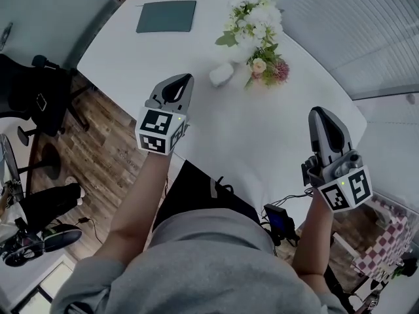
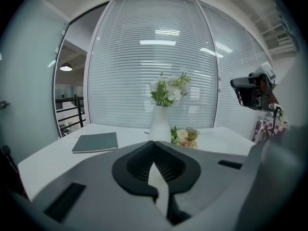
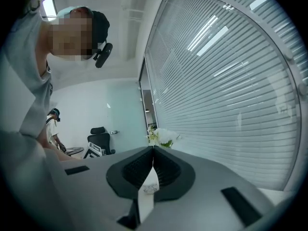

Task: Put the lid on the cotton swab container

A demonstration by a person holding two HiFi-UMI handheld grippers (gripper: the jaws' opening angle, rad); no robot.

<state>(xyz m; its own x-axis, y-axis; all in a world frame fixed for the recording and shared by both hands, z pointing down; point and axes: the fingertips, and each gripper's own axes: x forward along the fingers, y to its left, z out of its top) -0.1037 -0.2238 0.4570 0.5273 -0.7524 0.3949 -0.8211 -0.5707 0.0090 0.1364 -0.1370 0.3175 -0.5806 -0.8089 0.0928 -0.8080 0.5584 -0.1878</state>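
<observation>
I am clenching my left hand-held gripper and right hand-held gripper shut on nothing; a smooth white vase is holding leafy flowers.

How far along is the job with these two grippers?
Nothing looks done yet. The table shows only a notebook and flowers; no container or lid is in view. The left gripper and right gripper are both shut and empty above the table. The whole job is left.
</observation>
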